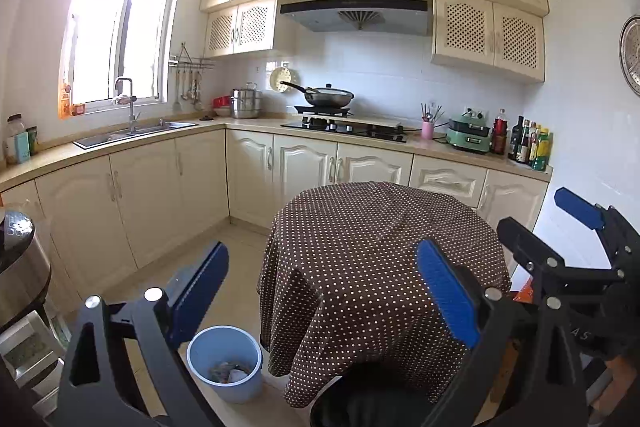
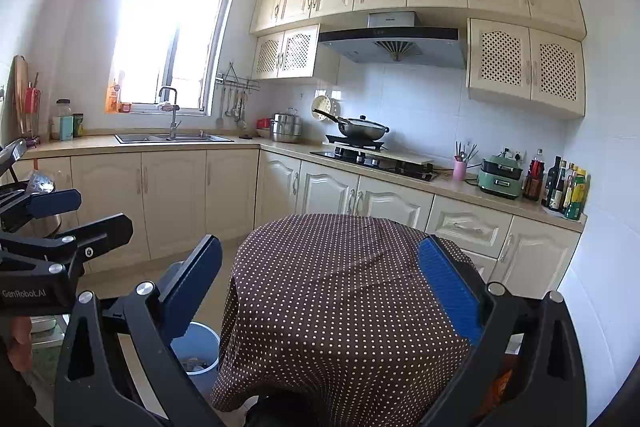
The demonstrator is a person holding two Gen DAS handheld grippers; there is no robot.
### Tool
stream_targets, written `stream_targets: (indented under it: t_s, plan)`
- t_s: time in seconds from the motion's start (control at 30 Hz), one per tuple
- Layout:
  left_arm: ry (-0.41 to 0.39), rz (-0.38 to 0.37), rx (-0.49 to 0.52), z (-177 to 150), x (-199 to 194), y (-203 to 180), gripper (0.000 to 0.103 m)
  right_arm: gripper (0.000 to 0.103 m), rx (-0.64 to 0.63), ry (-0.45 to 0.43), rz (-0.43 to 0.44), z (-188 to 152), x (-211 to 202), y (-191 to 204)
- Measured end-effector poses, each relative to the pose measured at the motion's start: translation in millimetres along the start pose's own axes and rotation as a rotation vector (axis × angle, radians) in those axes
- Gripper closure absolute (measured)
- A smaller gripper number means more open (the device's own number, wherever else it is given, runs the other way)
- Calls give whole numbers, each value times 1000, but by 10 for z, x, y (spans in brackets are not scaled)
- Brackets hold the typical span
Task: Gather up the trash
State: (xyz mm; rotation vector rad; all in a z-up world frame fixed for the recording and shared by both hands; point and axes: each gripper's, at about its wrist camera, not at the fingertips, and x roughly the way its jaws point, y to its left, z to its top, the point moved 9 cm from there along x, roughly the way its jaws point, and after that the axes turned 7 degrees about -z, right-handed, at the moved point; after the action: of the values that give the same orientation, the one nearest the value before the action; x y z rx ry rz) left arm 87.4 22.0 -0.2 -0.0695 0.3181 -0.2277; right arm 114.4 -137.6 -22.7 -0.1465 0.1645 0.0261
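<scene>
A light blue bin [image 1: 225, 363] stands on the floor left of a round table under a brown dotted cloth [image 1: 380, 247]. The bin holds some crumpled trash [image 1: 232, 373]. It also shows in the right wrist view [image 2: 196, 353], partly hidden by a finger. My left gripper [image 1: 324, 291] is open and empty, held above the table's near edge. My right gripper [image 2: 320, 291] is open and empty over the table [image 2: 340, 287]. The right gripper shows at the right of the left wrist view [image 1: 540, 223], the left gripper at the left of the right wrist view [image 2: 92, 215]. No trash shows on the cloth.
L-shaped counter with cream cabinets [image 1: 152, 195] runs behind, holding a sink [image 1: 132, 133], a hob with a wok [image 1: 328, 98] and bottles [image 1: 528, 143]. A steel appliance [image 1: 20, 259] stands at the left. An orange item [image 1: 524, 293] shows behind the right finger. Tiled floor [image 1: 240, 259] lies between table and cabinets.
</scene>
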Motion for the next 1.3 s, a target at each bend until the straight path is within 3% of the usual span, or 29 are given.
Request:
stream_targets:
  t_s: [1.3]
  plan:
    - [-93, 50, 10, -16, -165, 96, 10, 7, 6, -17, 22, 28, -125, 107]
